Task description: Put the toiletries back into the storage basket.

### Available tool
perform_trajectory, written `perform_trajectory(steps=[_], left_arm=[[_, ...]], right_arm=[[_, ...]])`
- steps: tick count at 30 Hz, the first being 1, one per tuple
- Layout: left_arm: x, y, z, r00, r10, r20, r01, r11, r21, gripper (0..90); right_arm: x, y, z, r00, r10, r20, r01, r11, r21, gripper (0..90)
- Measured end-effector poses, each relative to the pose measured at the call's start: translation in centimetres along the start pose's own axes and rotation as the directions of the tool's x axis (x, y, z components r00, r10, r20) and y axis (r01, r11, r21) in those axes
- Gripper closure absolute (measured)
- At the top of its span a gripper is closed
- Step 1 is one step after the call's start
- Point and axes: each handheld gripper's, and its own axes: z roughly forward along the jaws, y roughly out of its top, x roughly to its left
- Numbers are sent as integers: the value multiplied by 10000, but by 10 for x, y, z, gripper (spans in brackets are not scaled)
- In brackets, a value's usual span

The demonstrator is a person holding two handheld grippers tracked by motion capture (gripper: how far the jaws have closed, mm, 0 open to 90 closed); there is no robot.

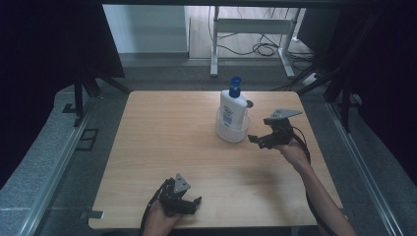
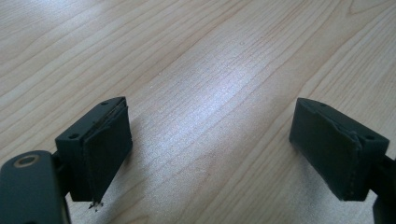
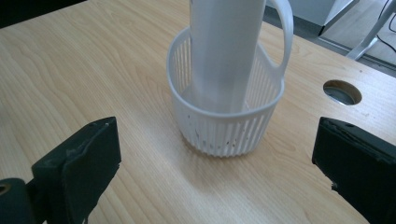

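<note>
A white bottle [image 1: 232, 109] with a blue pump cap stands upright in a small white slotted basket [image 1: 232, 132] on the wooden table, right of centre. In the right gripper view the basket [image 3: 224, 135] and the bottle [image 3: 224, 51] sit just ahead of the jaws. My right gripper [image 1: 254, 140] hovers open immediately right of the basket, pointing at it, with nothing between its fingers [image 3: 77, 168]. My left gripper [image 1: 189, 205] rests open near the table's front edge, holding nothing; its view has bare wood between the fingers [image 2: 105, 144].
A round cable hole [image 3: 342, 91] lies in the tabletop behind the basket. The table's left half [image 1: 162, 132] is bare wood. Beyond the far edge stand a white desk frame [image 1: 251, 29] and floor cables.
</note>
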Motion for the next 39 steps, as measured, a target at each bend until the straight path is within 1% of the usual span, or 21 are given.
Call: perform_trajectory(steps=[9,14,19,24,27,31,39], left_arm=[[0,0,0,10000,-14,-2,14,10000,-1,122],[0,0,0,10000,-8,-4,8,10000,0,122],[0,0,0,10000,-22,-4,22,10000,1,122],[0,0,0,10000,-36,-7,36,10000,-3,122],[0,0,0,10000,-34,-10,34,10000,1,122],[-1,0,0,10000,-58,-16,58,10000,-5,122],[-1,0,0,10000,-59,-18,59,10000,-26,122]], right_arm=[[4,-17,-8,10000,-14,70,13,10000,63,7],[8,-28,-11,9999,-42,97,40,9997,232,16],[13,-43,-13,10000,-54,3,53,9989,455,19],[17,-56,-13,10000,40,-53,-37,9988,495,18],[21,-65,-12,9999,122,-15,-121,9982,595,16],[24,-76,-9,9997,250,-82,-244,9973,697,14],[32,-99,-2,9994,266,-209,-239,9924,1207,5]])
